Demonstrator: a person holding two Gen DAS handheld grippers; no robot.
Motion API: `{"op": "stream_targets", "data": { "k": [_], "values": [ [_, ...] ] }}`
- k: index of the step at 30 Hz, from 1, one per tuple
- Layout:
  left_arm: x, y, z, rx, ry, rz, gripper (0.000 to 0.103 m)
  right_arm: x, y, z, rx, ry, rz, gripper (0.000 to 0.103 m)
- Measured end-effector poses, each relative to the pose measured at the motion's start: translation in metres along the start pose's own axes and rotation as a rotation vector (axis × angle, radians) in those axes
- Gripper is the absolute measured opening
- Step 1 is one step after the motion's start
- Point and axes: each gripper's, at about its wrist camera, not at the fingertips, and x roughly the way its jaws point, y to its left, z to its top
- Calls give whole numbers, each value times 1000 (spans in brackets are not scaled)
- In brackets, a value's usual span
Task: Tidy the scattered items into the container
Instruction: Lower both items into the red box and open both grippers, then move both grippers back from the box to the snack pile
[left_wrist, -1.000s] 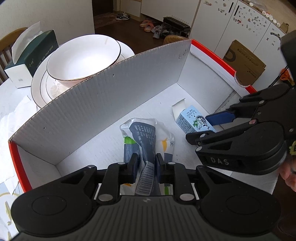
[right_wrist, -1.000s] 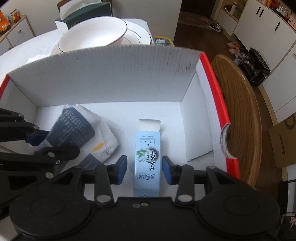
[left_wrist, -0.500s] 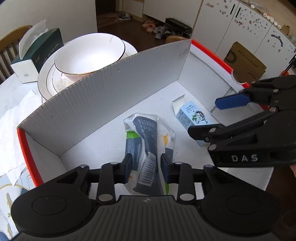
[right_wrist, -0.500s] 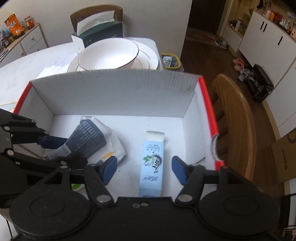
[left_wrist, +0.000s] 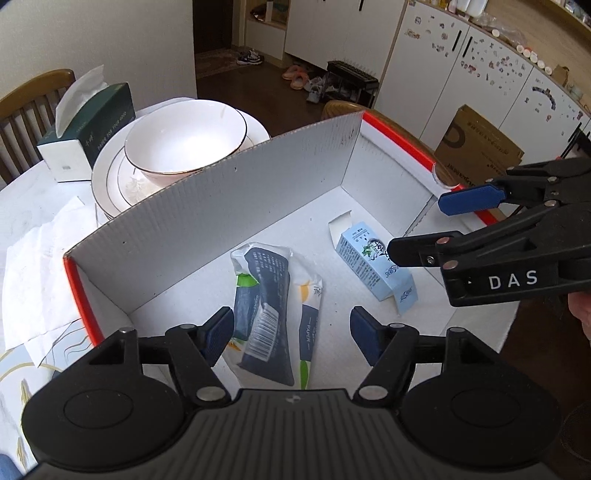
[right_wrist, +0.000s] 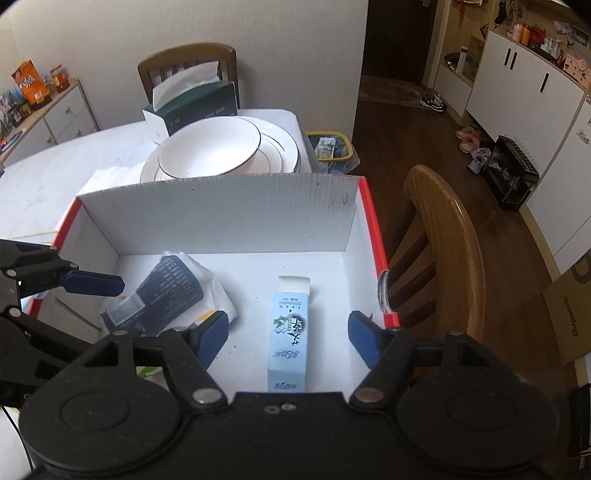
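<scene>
Corrugated white board with a red rim: container (left_wrist: 221, 206), standing on the table. To its left, outside, loose paper sheets (left_wrist: 37, 258); behind its far wall, tissue box (left_wrist: 92, 122) and bowl (left_wrist: 184, 140).

Left half of the container floor: paper pack (left_wrist: 277, 295), lying flat and in line with the left gripper (left_wrist: 291, 328).
- Jaws opening; blue pads clear of the pack on both sides, nothing pressed.
- Treat the release as done.
- Lift straight up and back along the line of approach.
- Keep both pads off the crinkled wrapper to avoid dragging it.
- Clear the near-left wall and red rim before swinging aside.

Right half of the floor: light blue carton (left_wrist: 373, 266), lying on a long face, end flap open toward the far wall, apart from the pack.
- Right gripper (right_wrist: 288, 332) above it, jaws opening, pads wide of both long sides, nothing gripped.
- Rise before moving sideways; do not catch the open flap.
- Mind the right wall and the wooden chair (right_wrist: 454, 236) just beyond it.
- Keep the two grippers separated during withdrawal.

Then check the table for remaining items, probably the loose sheets.
</scene>
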Motion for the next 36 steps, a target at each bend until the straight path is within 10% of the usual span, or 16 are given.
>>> {"op": "stream_targets", "data": {
  "k": [36],
  "values": [
    [-125, 43, -74, 6, -230, 4, 81, -96, 97, -28, 46, -215, 45, 94]
  ]
}}
